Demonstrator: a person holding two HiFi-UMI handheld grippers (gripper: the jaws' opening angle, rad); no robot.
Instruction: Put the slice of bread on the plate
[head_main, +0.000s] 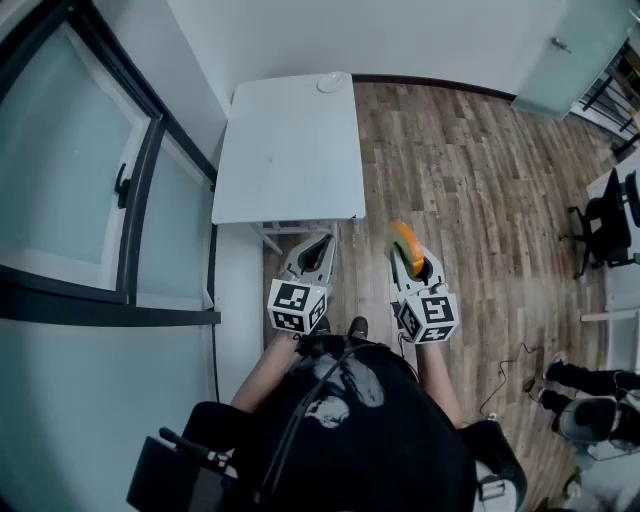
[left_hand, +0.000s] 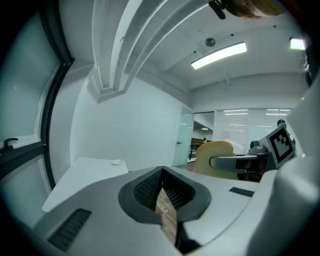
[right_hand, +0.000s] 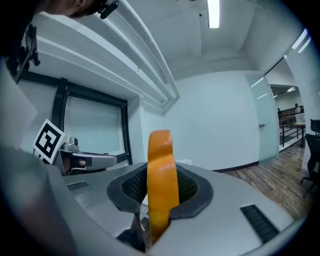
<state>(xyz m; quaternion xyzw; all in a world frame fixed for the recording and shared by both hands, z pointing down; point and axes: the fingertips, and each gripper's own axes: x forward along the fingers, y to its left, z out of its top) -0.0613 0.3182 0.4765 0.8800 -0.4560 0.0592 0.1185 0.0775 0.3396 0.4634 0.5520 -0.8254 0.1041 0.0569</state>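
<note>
Bread slice (right_hand: 161, 180) stands upright and edge-on in my right claw (head_main: 418, 268). Its crust is orange-brown, and its face shows pale tan in the left gripper view. It rises well above the jaws, which are closed narrowly on its lower part from both sides. My left claw (head_main: 312, 256) has its jaws drawn together with nothing between them. Both claws hang over the wooden floor (head_main: 470, 180), just short of the white table (head_main: 290, 150). The plate (head_main: 331, 82) sits at the table's far end.

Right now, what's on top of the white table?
A small white plate near the table's far edge. From the head view the whole tabletop shows; nothing covers any part.
</note>
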